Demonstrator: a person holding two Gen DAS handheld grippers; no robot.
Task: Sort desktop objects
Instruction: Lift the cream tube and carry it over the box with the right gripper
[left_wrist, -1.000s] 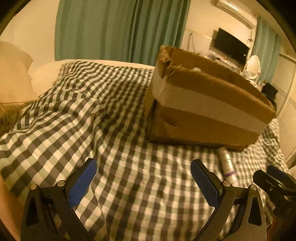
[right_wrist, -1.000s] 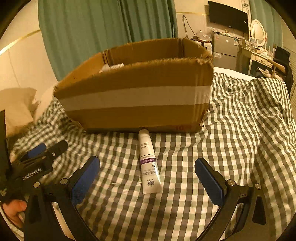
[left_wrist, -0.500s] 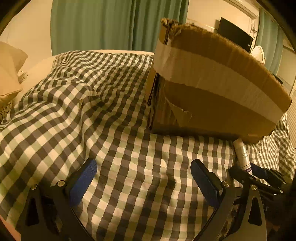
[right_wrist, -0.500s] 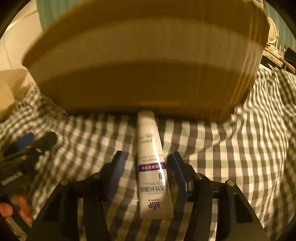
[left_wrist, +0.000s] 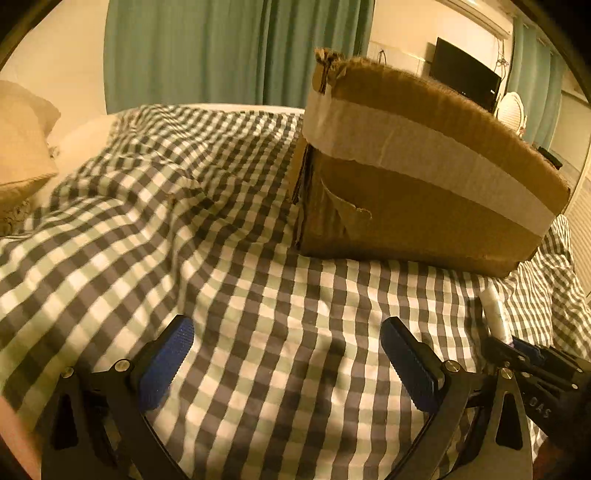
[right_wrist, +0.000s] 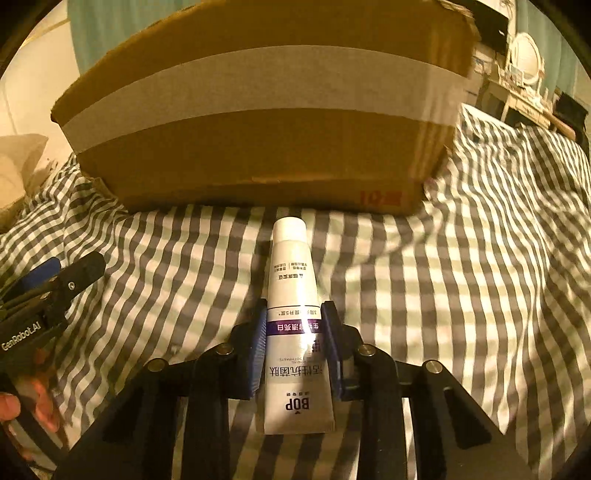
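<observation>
A white toothpaste tube (right_wrist: 291, 273) with a purple band lies on the checked bedspread (right_wrist: 461, 295), its cap toward the cardboard box (right_wrist: 258, 147). My right gripper (right_wrist: 294, 314) is low over the tube; its jaws are closing and the blue pads (right_wrist: 258, 343) touch both sides at the purple band. In the left wrist view the tube (left_wrist: 495, 310) and the right gripper (left_wrist: 511, 345) appear at the far right. My left gripper (left_wrist: 286, 328) hovers open over bare bedspread (left_wrist: 258, 295), nothing between its fingers, left of the box (left_wrist: 406, 206).
The box, banded with pale tape, stands just beyond the tube's cap. Pillows (left_wrist: 22, 155) lie at the bed's left end. Green curtains (left_wrist: 221, 51) hang behind, with a TV (left_wrist: 465, 83) and furniture at the far right. My left gripper (right_wrist: 70, 266) and a hand (right_wrist: 22, 406) sit left of the tube.
My right gripper has come down onto the tube and its jaws have gone from wide apart to touching the tube's sides. The left gripper has stayed open and almost still.
</observation>
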